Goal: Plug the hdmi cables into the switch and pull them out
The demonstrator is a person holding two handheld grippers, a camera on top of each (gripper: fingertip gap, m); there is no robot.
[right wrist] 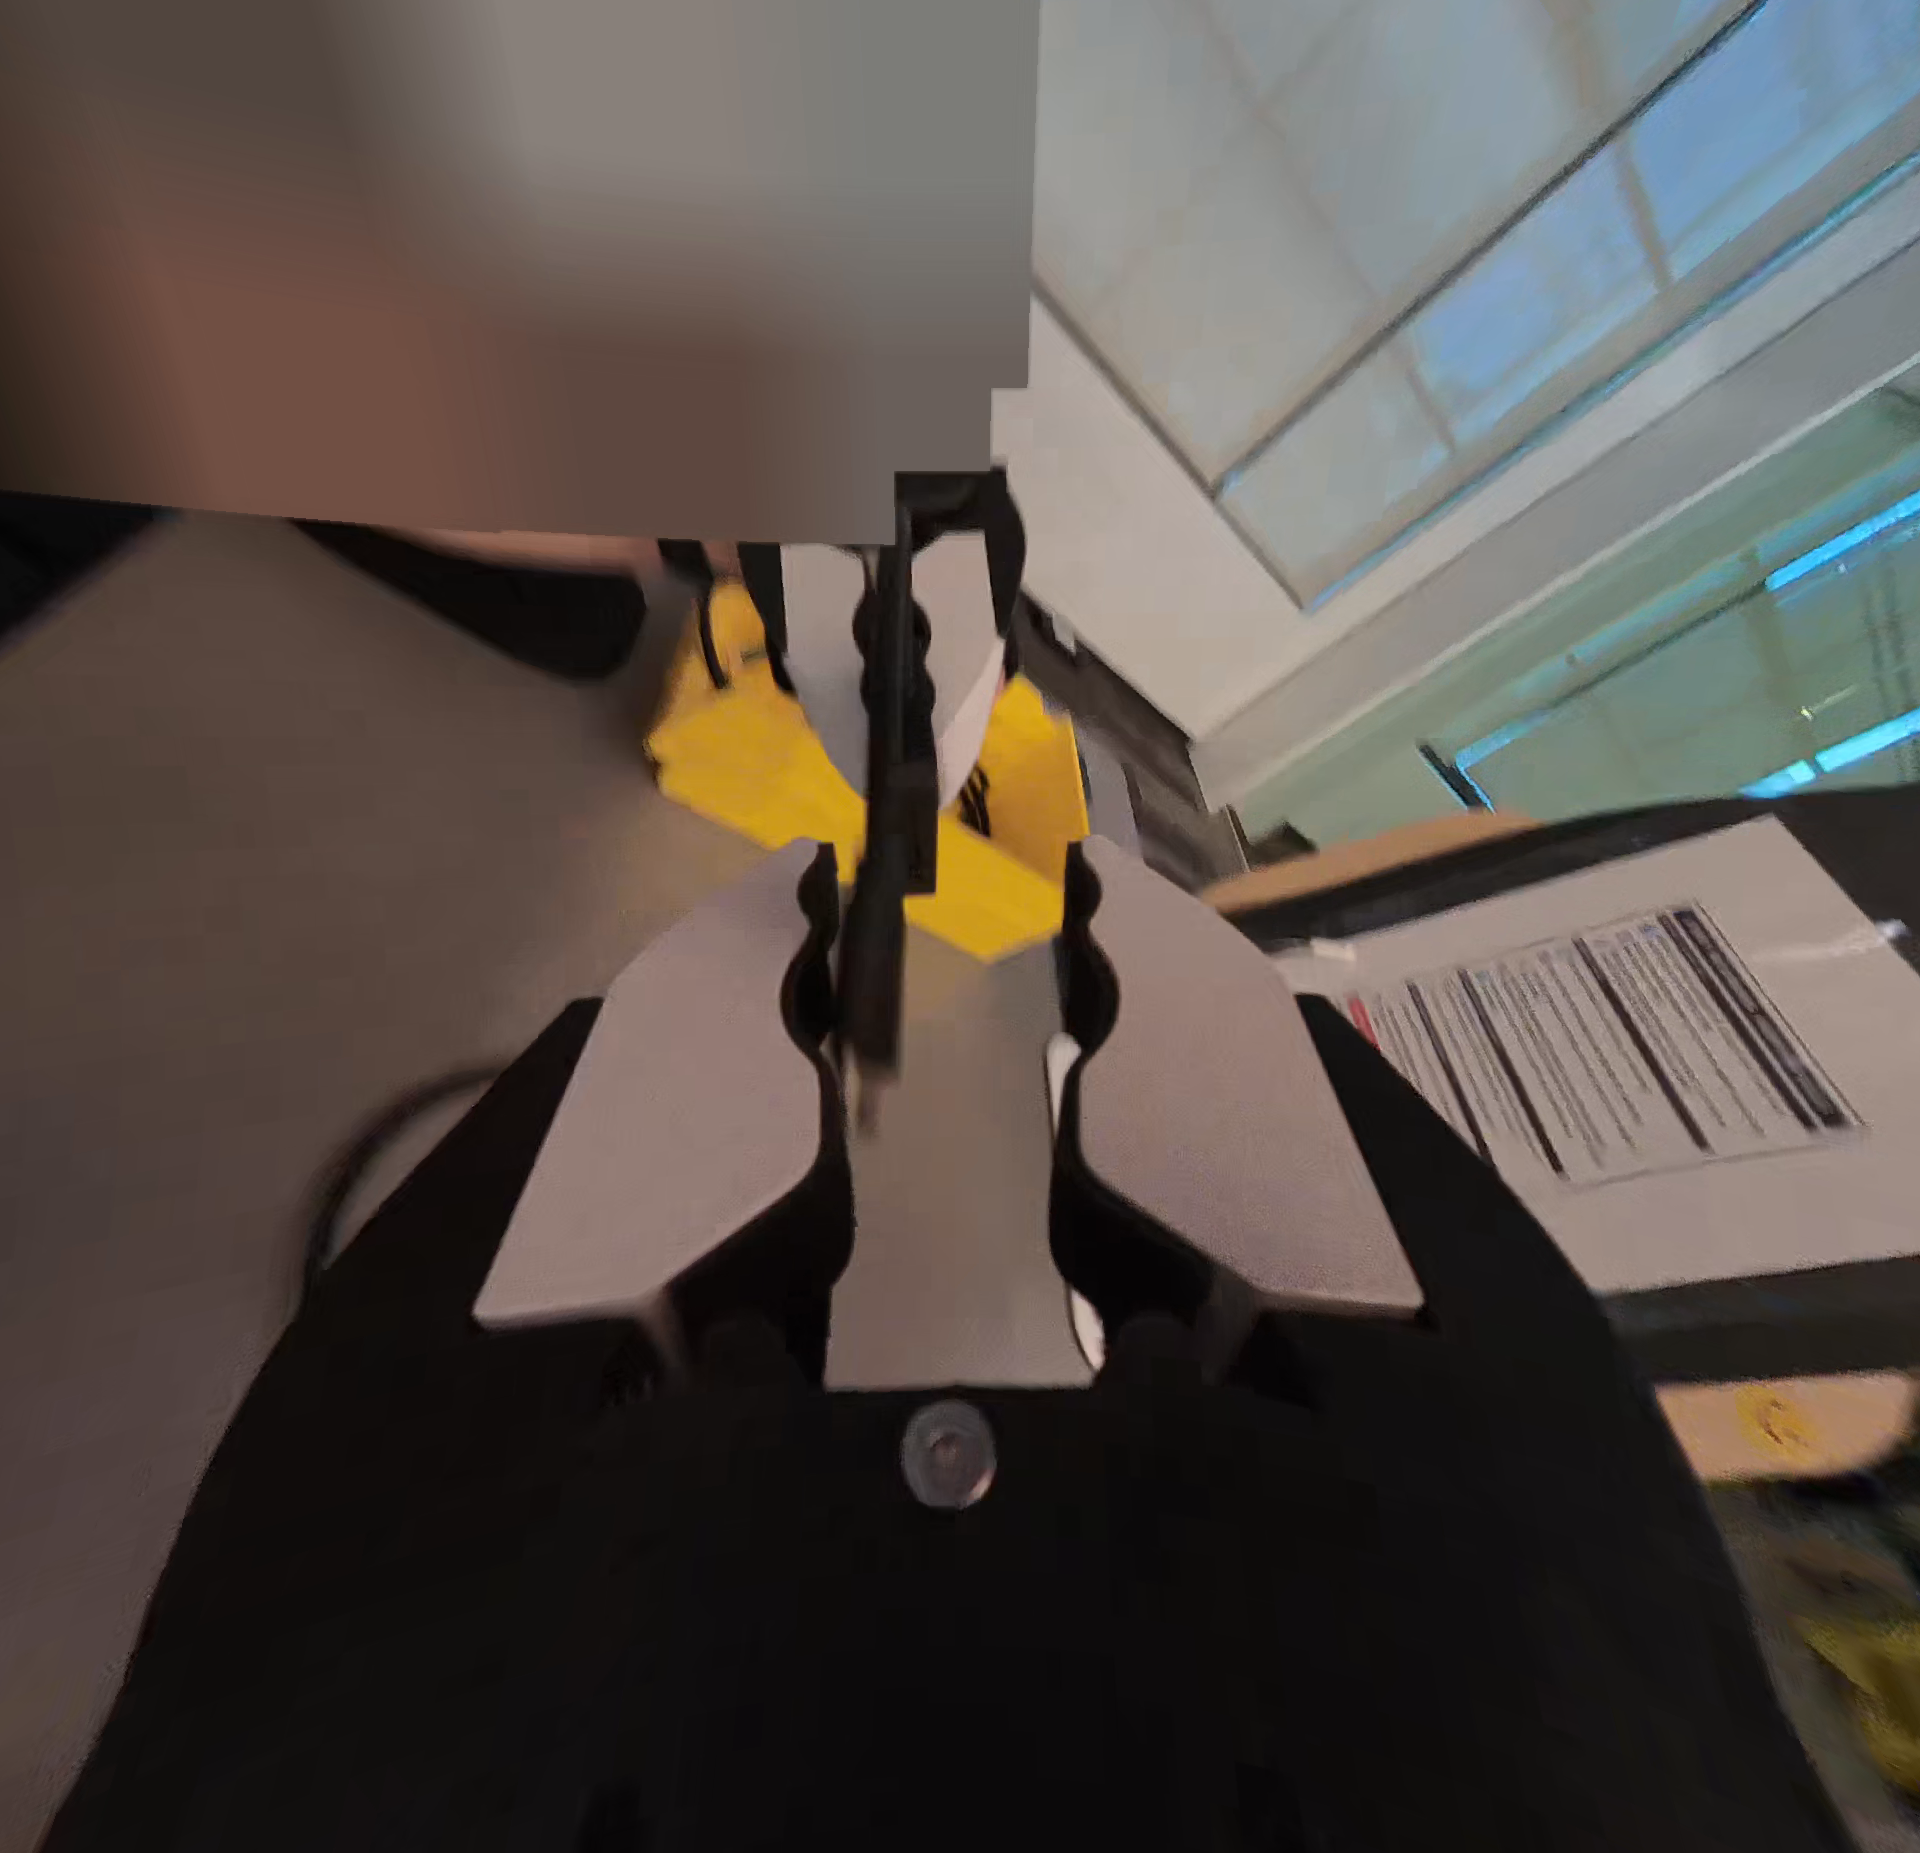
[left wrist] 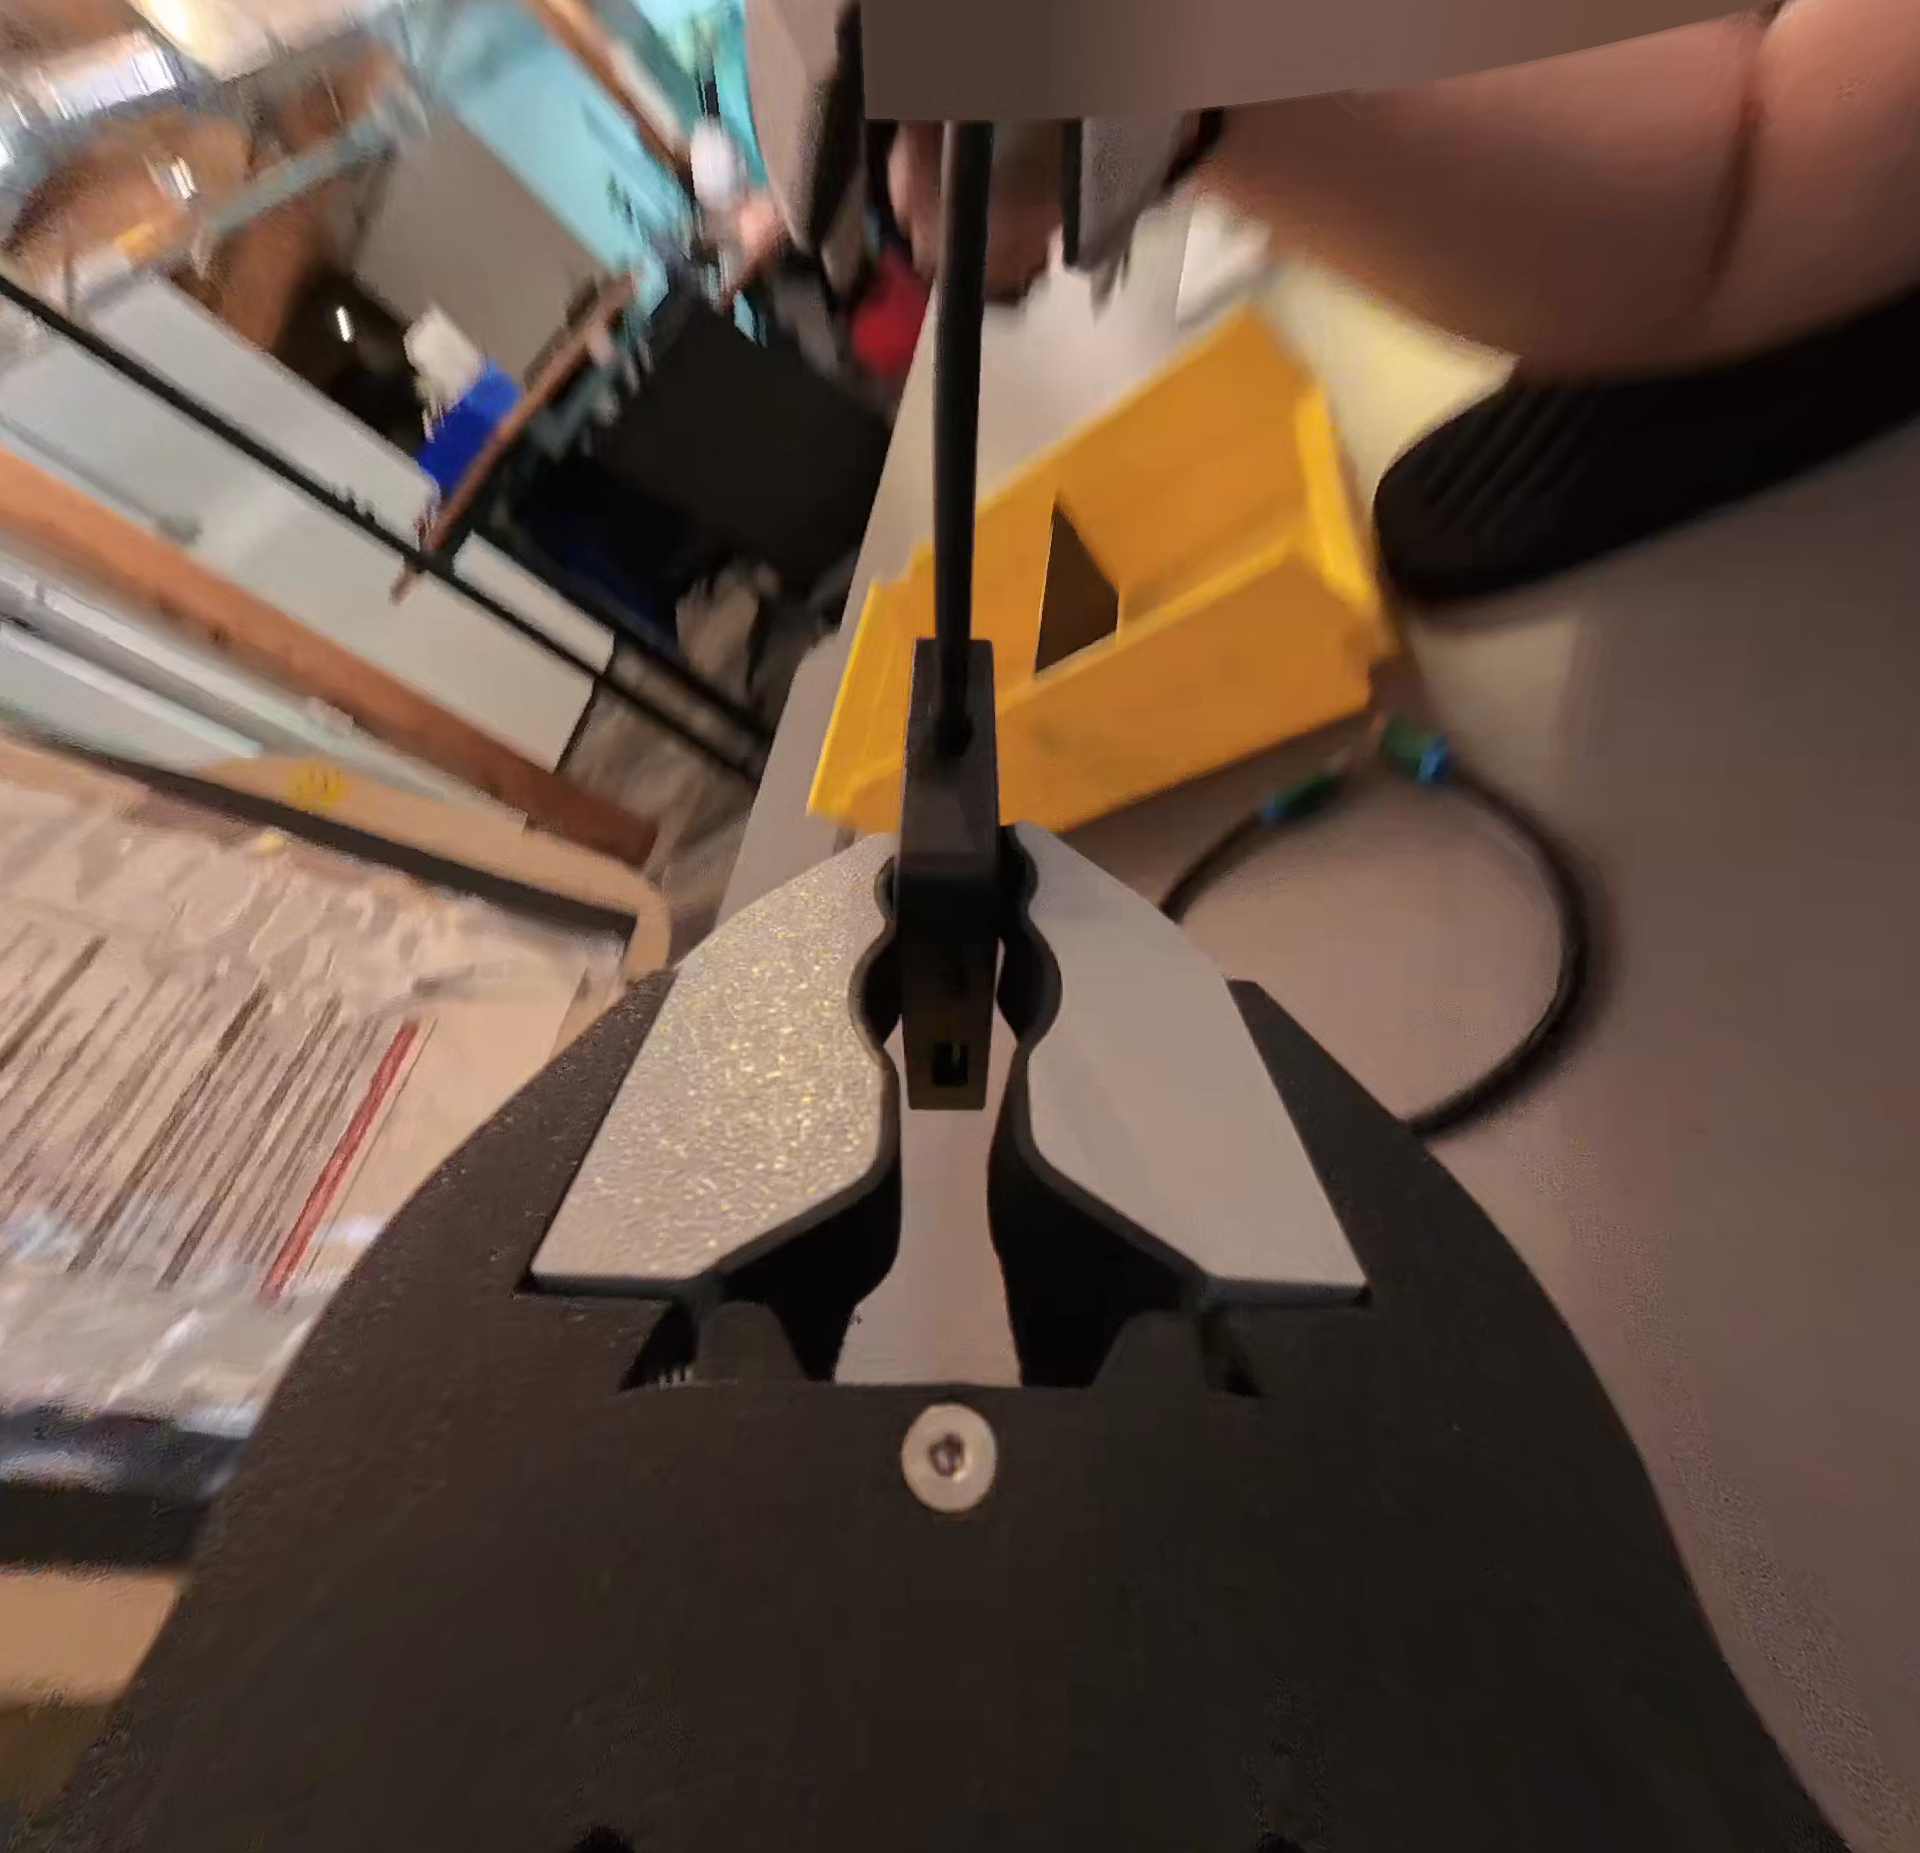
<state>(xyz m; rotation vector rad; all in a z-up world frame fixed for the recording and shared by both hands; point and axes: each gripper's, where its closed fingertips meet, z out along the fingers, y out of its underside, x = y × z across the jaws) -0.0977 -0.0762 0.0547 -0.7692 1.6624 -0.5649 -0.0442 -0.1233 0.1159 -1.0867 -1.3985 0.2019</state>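
- Left wrist view takes in the grey table (left wrist: 1714,1076), the largest thing in sight, tilted across the right half of the frame.
- A yellow bin (left wrist: 1174,598) sits on it beyond the fingertips, with a black cable loop (left wrist: 1538,930) lying on the tabletop to its right.
- A person's forearm (left wrist: 1558,203) reaches across the upper right, above the bin.
- The left gripper (left wrist: 948,930) is closed almost completely, its grey fingers (left wrist: 748,1055) pinching a black HDMI plug (left wrist: 948,868) on both flat sides. The plug's cable (left wrist: 961,401) runs straight away from the camera.
- The right gripper (right wrist: 940,951) stands noticeably wider, with a clear gap between its jaws. A second black HDMI plug (right wrist: 873,962) lies against the left finger (right wrist: 707,1055) only; the other finger is apart from it.
- Beyond it, the right wrist view shows the other gripper's closed fingers in front of the bin.
- The switch cannot be made out in either view.
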